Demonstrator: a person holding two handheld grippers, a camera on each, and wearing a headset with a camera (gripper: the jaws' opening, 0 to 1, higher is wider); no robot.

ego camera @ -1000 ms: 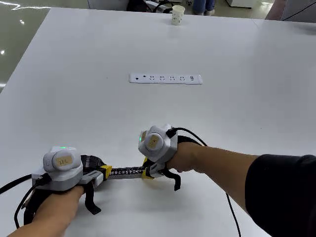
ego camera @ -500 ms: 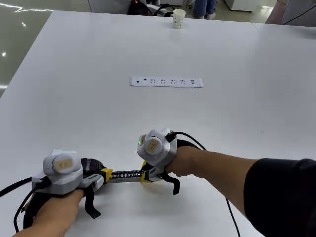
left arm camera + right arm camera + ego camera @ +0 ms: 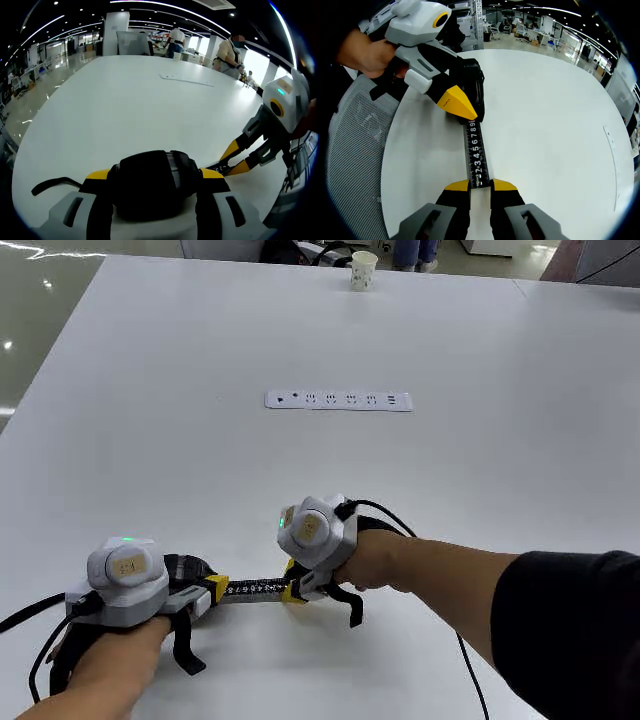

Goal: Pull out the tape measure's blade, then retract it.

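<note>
Claws gripping both ends of a partly drawn tape measure at the near edge of the surface.

Your left claw (image 3: pixel 210 590) is closed around the black tape measure (image 3: pixel 188 568), with a jaw pressed to each side. It holds the tape measure low at the near left of the white surface (image 3: pixel 450 440). Your right claw (image 3: pixel 292 592) sits just to its right, its yellow tips pinched tight on the free end of the blade (image 3: pixel 255 587). A short stretch of numbered blade runs straight between the two claws, close above the surface; whether it touches the surface cannot be told. In the right gripper view, the blade leaves the tape measure right beside one yellow tip of your left claw. Well beyond both claws, a white power strip (image 3: pixel 338 400) lies flat near the middle of the surface. A paper cup (image 3: pixel 363 270) stands upright at the far edge.
</note>
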